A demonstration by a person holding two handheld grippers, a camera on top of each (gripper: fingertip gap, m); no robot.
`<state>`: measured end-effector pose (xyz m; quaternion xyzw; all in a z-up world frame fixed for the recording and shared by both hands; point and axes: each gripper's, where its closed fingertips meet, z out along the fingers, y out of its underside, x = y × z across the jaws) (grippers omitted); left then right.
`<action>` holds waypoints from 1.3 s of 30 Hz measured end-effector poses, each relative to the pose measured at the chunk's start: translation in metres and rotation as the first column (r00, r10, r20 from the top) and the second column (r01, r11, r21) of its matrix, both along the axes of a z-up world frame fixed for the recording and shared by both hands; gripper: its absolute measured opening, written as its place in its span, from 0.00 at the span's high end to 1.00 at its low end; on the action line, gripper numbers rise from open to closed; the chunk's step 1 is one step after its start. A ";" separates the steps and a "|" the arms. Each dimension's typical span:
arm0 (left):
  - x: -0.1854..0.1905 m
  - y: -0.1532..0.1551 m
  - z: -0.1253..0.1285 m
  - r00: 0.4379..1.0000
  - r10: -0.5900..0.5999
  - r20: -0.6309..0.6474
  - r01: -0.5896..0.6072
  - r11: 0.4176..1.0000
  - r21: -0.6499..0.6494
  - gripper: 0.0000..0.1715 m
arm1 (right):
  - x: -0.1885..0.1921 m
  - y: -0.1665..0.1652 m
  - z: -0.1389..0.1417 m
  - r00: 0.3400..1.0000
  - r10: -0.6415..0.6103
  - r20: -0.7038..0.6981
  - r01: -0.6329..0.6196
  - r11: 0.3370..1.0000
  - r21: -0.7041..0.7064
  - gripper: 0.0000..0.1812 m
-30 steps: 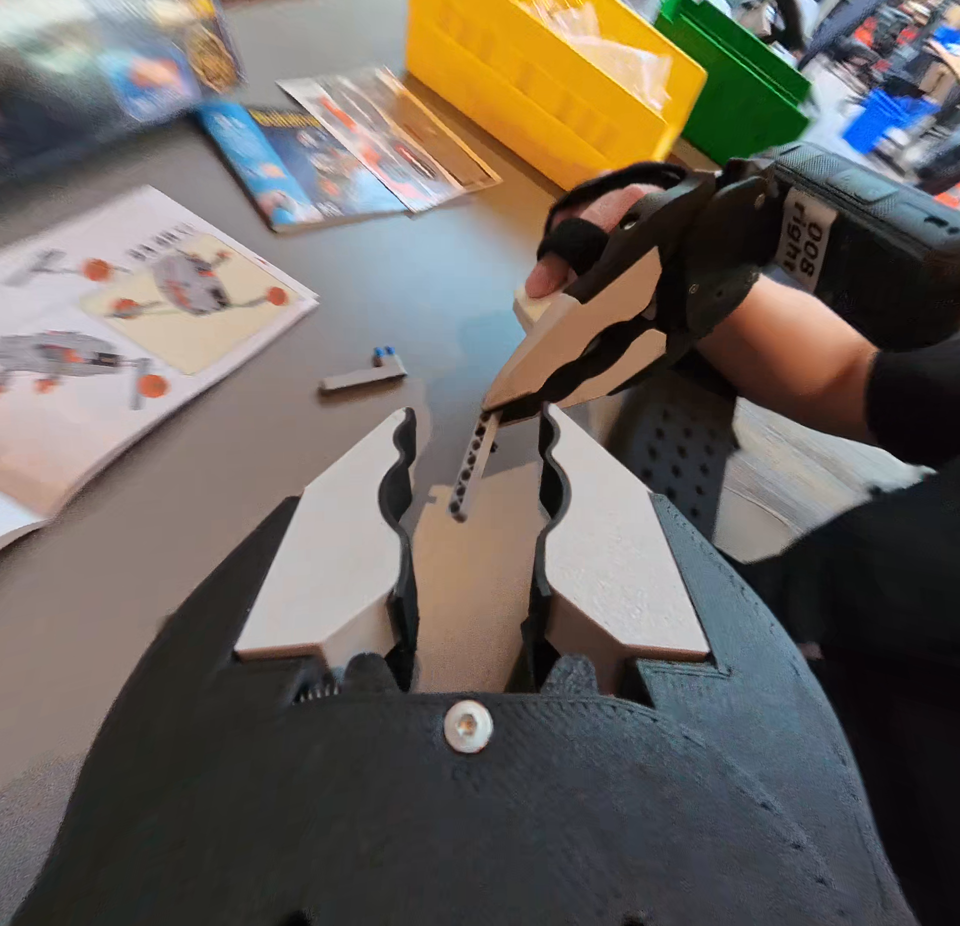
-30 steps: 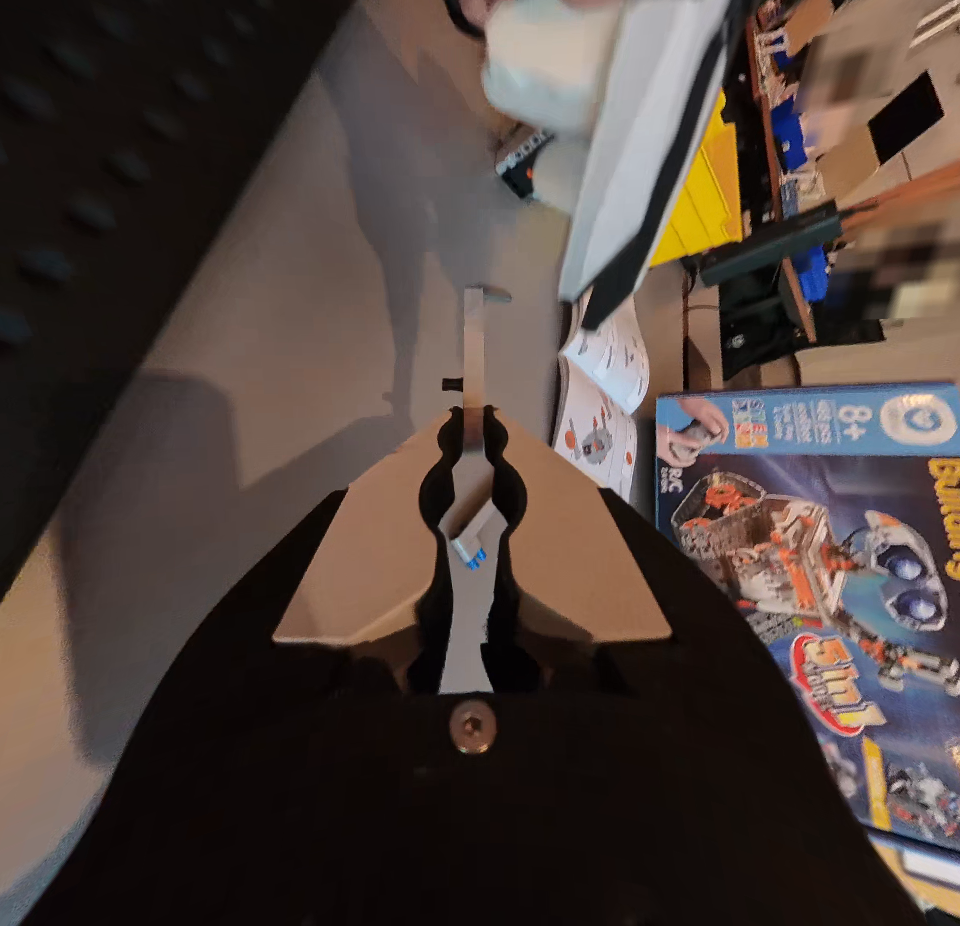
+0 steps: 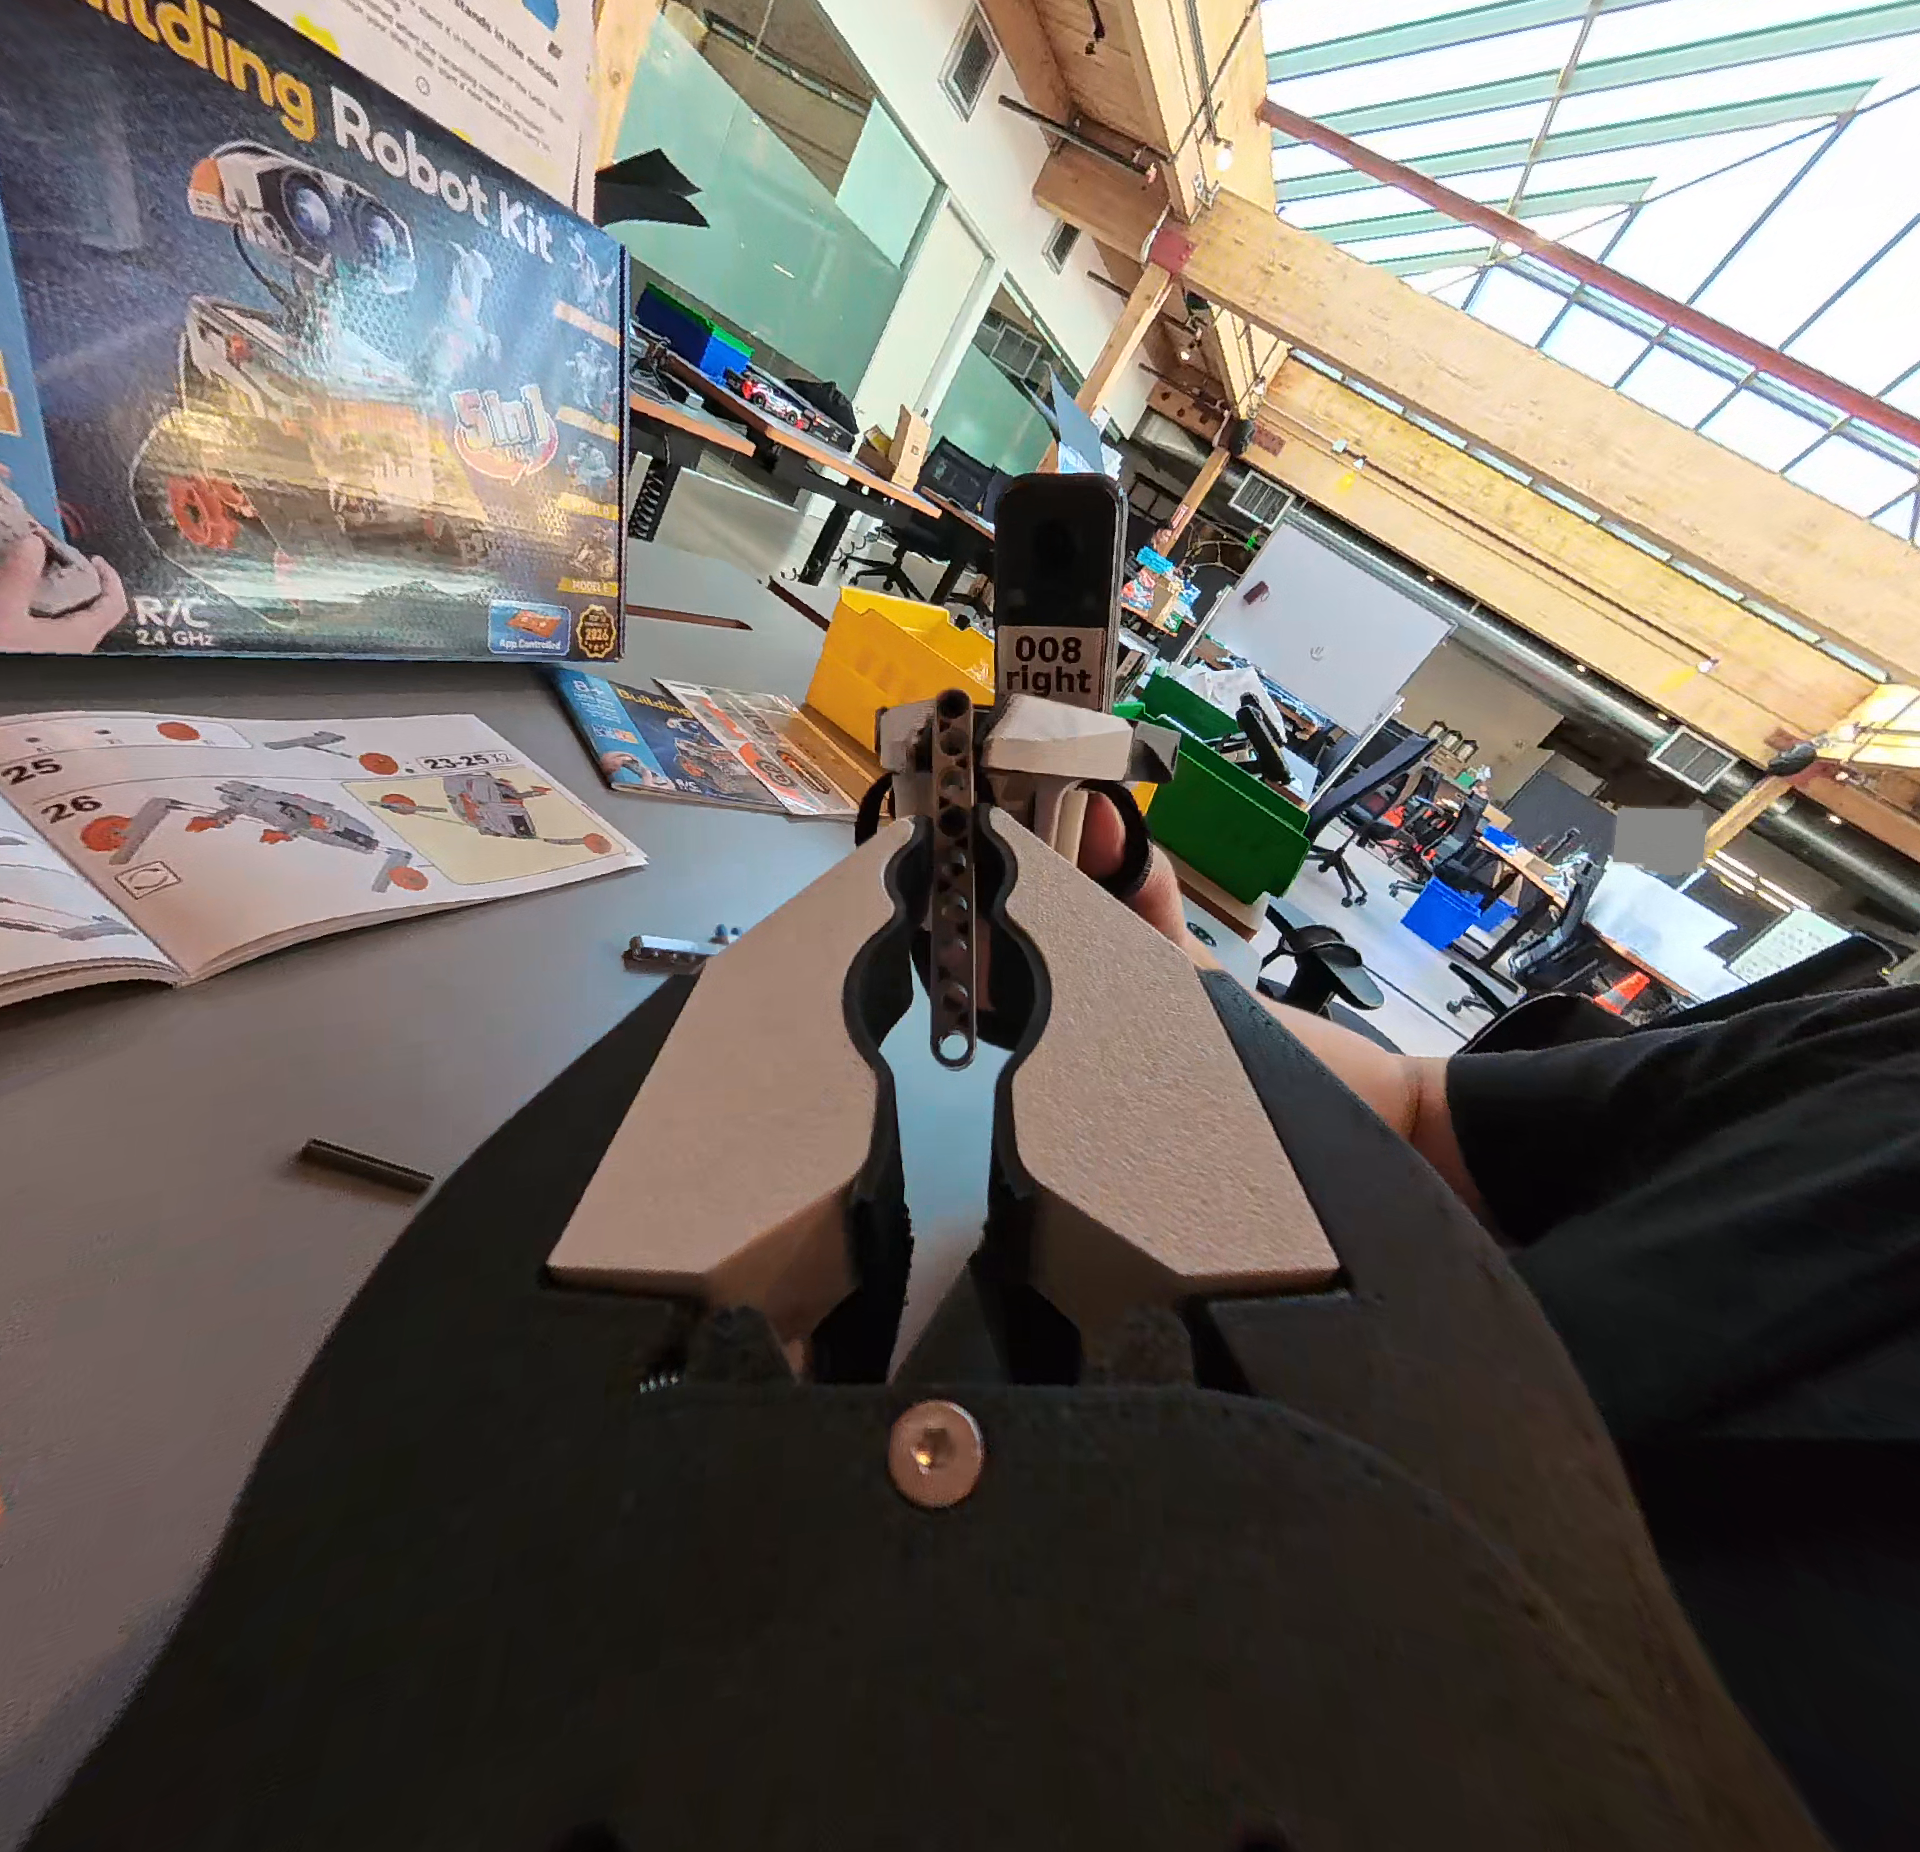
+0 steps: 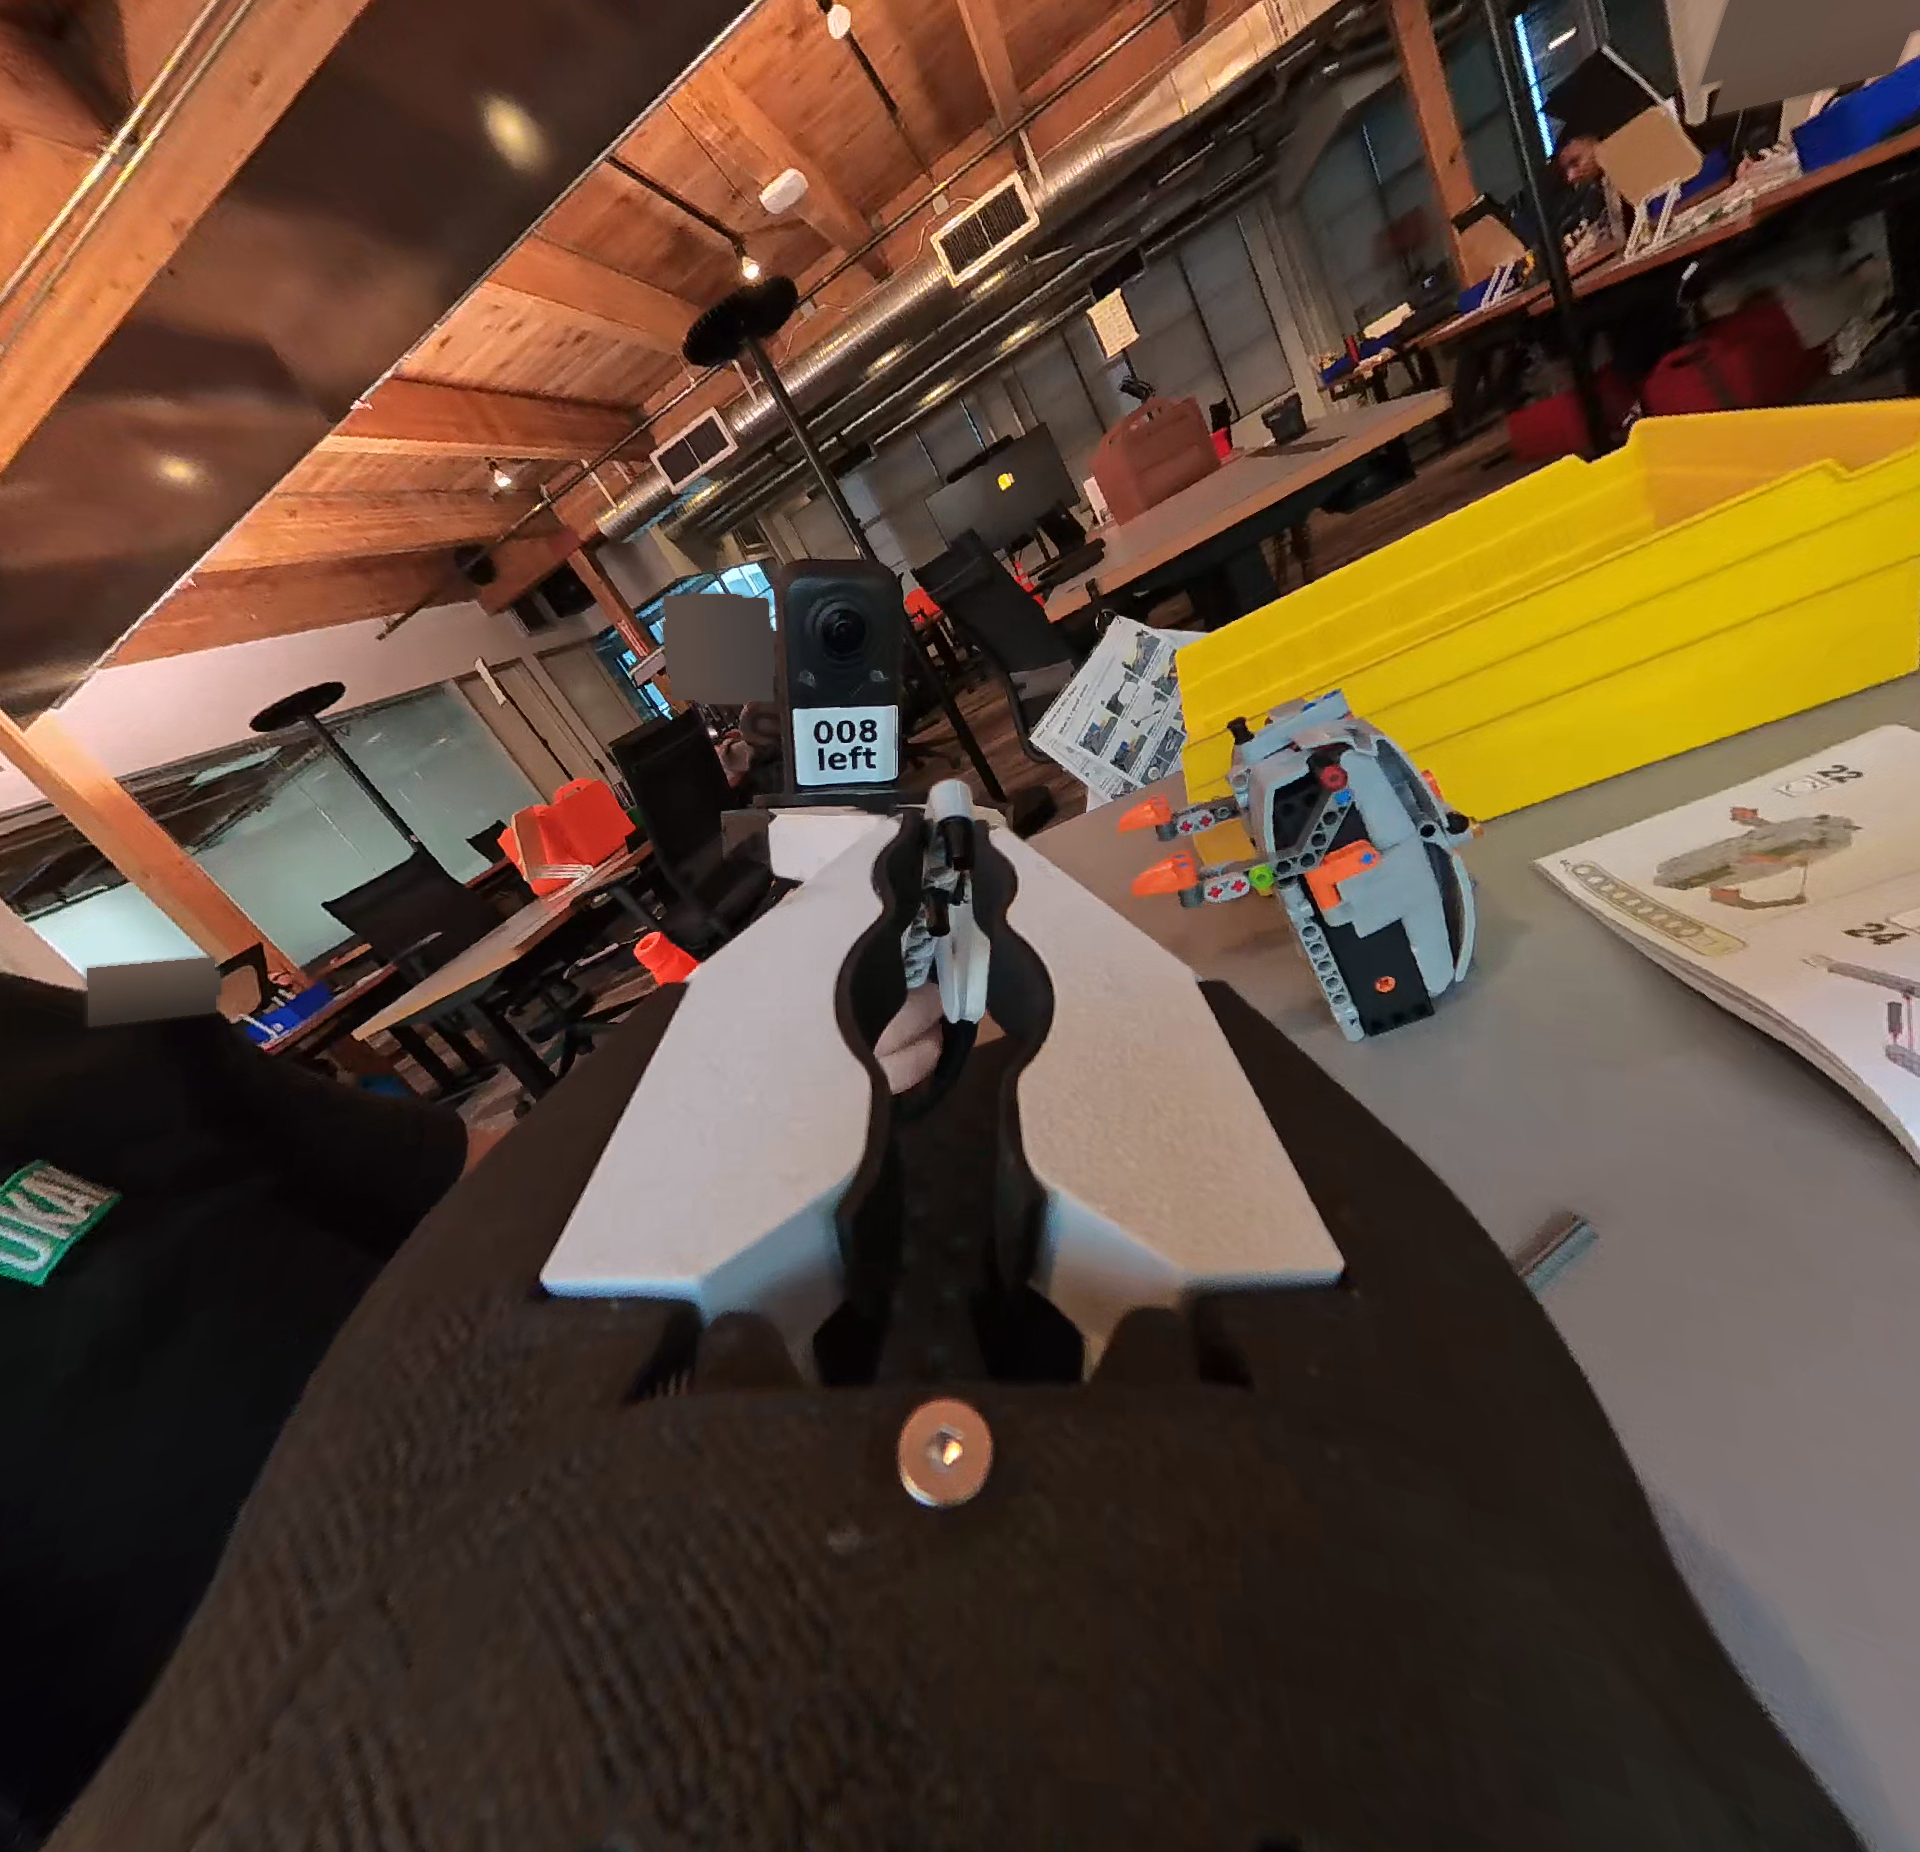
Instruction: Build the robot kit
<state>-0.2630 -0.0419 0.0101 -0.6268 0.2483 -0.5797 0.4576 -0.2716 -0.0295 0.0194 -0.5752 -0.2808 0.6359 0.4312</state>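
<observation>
Off to the left of the left gripper [image 3: 954, 836] a glossy printed kit box [image 3: 312, 348] stands on the dull grey table [image 3: 208, 1283]. An open paper instruction booklet [image 3: 260, 846] lies flat in front of it. Nearer the tool on that side lie a short dark rod [image 3: 364, 1166] and a small grey piece with blue pins [image 3: 670, 952]. Both are loose and apart from everything else.

The left gripper's pale, grainy fingers are pressed in on a thin grey beam [image 3: 954, 929]. The beam is hard plastic with a row of round holes along it. Its long axis stands upright, crosswise to the fingers. The lower end hangs in the scalloped black hollow behind the tips and the upper end pokes up above them.

Straight ahead, nose to nose, is the right gripper [image 4: 951, 836]. The beam's top end sits right at its tips, so both tools are at the beam, with the left one plainly pinching it. The right one's jaws are drawn close together, with something pale and grey in the slot. I cannot tell whether they actually grip.

Beyond and to the right of the left gripper sit a yellow bin [image 3: 883, 659] and a green bin [image 3: 1226, 815], both smooth moulded plastic. Right of the right gripper a rounded, half-built grey and black model [image 4: 1351, 888] with orange tips stands on the table.
</observation>
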 end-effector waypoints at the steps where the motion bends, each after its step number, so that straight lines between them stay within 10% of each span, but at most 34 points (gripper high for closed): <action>1: 0.001 -0.001 -0.003 1.000 -0.009 -0.001 0.009 1.000 -0.005 0.97 | 0.001 -0.001 -0.002 1.000 0.011 0.003 -0.011 1.000 -0.009 0.97; 5: 0.011 -0.005 -0.011 0.995 -0.098 -0.010 0.097 0.993 -0.062 0.87 | 0.007 -0.004 -0.013 0.998 0.042 0.046 -0.041 0.999 -0.030 0.97; 11: 0.024 -0.007 -0.022 0.977 -0.166 -0.135 0.163 0.986 -0.031 0.97 | 0.014 -0.007 -0.018 0.995 0.090 0.053 -0.087 0.995 -0.053 0.97; 18: 0.023 0.001 -0.014 0.988 -0.152 0.026 0.154 0.979 -0.130 0.97 | 0.053 0.004 -0.012 0.996 -0.011 0.094 -0.002 0.991 0.135 0.91; 22: 0.018 0.002 -0.018 0.991 -0.124 0.050 0.131 0.976 -0.172 0.97 | 0.137 0.064 -0.044 0.712 -0.584 0.390 0.418 0.799 0.432 0.90; 25: 0.019 0.003 -0.030 0.995 -0.100 -0.003 0.097 0.976 -0.195 0.97 | 0.163 0.062 -0.072 0.614 -0.624 0.483 0.467 0.781 0.416 0.87; 33: 0.034 -0.001 -0.045 0.989 -0.141 -0.048 0.126 0.964 -0.233 0.97 | 0.152 0.064 -0.167 0.372 -0.493 0.787 0.177 0.869 0.461 0.83; 39: 0.035 -0.007 -0.050 0.981 -0.187 -0.049 0.166 0.946 -0.278 0.97 | 0.126 0.050 -0.181 0.450 -0.313 0.836 -0.101 0.912 0.397 0.94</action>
